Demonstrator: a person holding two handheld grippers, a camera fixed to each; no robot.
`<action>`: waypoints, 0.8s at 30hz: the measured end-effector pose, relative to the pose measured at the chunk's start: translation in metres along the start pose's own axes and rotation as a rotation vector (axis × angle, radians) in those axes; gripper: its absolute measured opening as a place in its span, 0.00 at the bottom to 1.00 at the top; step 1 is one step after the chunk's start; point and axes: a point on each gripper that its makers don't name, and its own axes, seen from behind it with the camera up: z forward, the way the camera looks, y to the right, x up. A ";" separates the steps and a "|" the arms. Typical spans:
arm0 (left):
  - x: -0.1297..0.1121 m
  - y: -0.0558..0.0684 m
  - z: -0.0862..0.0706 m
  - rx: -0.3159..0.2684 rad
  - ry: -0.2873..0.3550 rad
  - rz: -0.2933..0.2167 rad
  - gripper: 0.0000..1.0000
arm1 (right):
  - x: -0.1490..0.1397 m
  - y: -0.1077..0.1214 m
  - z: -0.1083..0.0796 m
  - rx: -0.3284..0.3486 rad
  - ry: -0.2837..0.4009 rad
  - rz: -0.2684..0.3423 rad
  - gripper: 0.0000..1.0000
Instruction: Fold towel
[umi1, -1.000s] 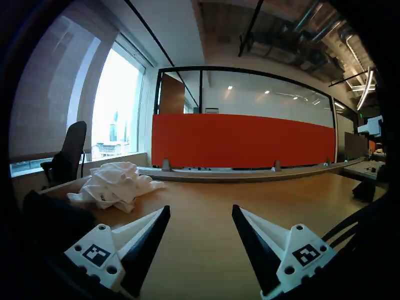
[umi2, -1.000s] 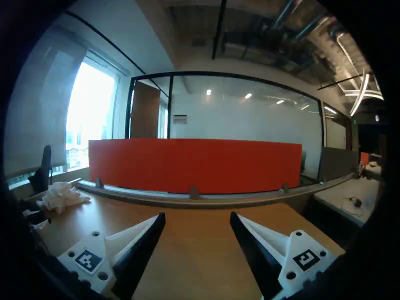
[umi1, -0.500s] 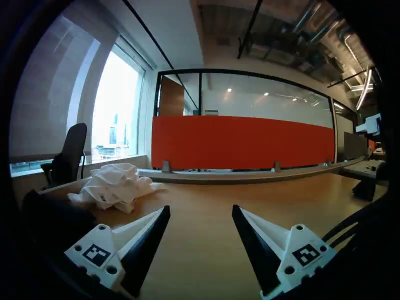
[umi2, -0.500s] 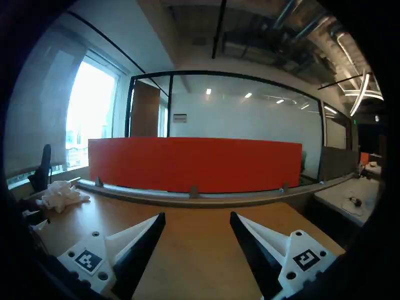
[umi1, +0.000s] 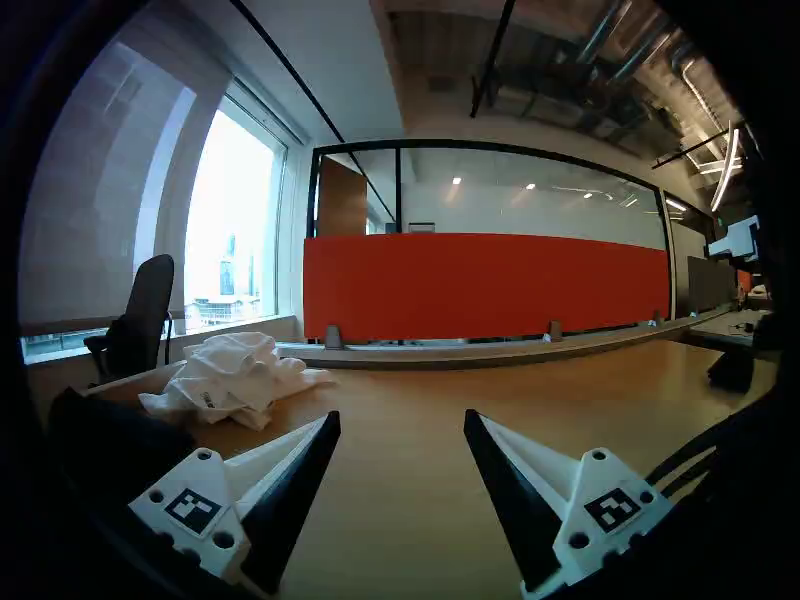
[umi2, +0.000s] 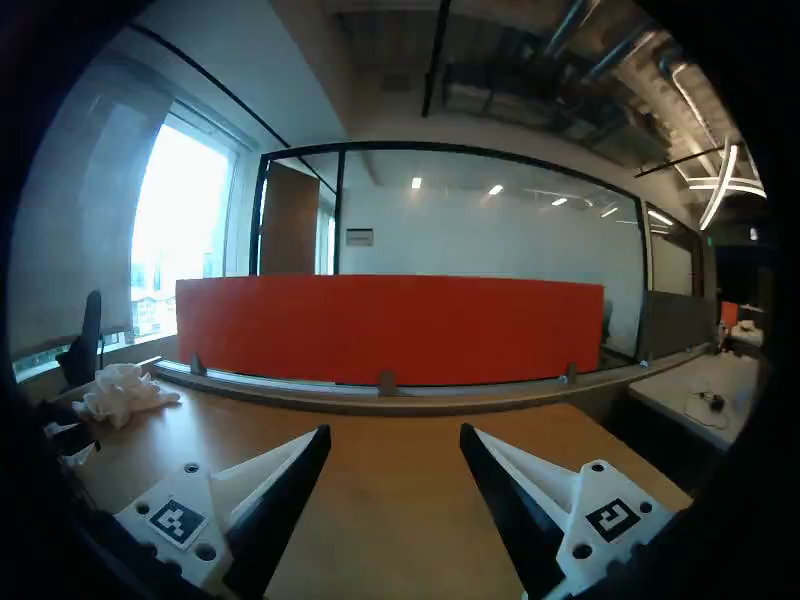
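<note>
Left claw (umi1: 401, 414) wide open, empty, right claw (umi2: 394, 428) alike, towel (umi1: 235, 375) untouched

A light wooden table (umi1: 410, 400) is stretching wide toward an orange divider (umi1: 480, 285), which is standing along its far edge on small grey feet. A white towel (umi1: 235, 375) is lying directly on the wood at the far left, crumpled in a loose heap rather than spread flat. In the right gripper view the towel (umi2: 122, 390) is sitting near the table's left end. A small dark object (umi1: 733, 368) is resting on the tabletop's right side, too dim to identify.
</note>
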 end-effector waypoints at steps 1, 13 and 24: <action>0.000 0.000 0.000 0.000 0.000 0.000 0.92 | 0.001 0.001 0.000 -0.001 0.004 -0.001 1.00; -0.001 0.001 0.001 0.000 0.001 0.000 0.95 | 0.026 0.024 0.001 -0.015 0.084 -0.001 1.00; -0.003 0.002 0.001 0.001 0.002 0.000 0.96 | 0.023 0.055 -0.001 -0.042 0.116 0.002 1.00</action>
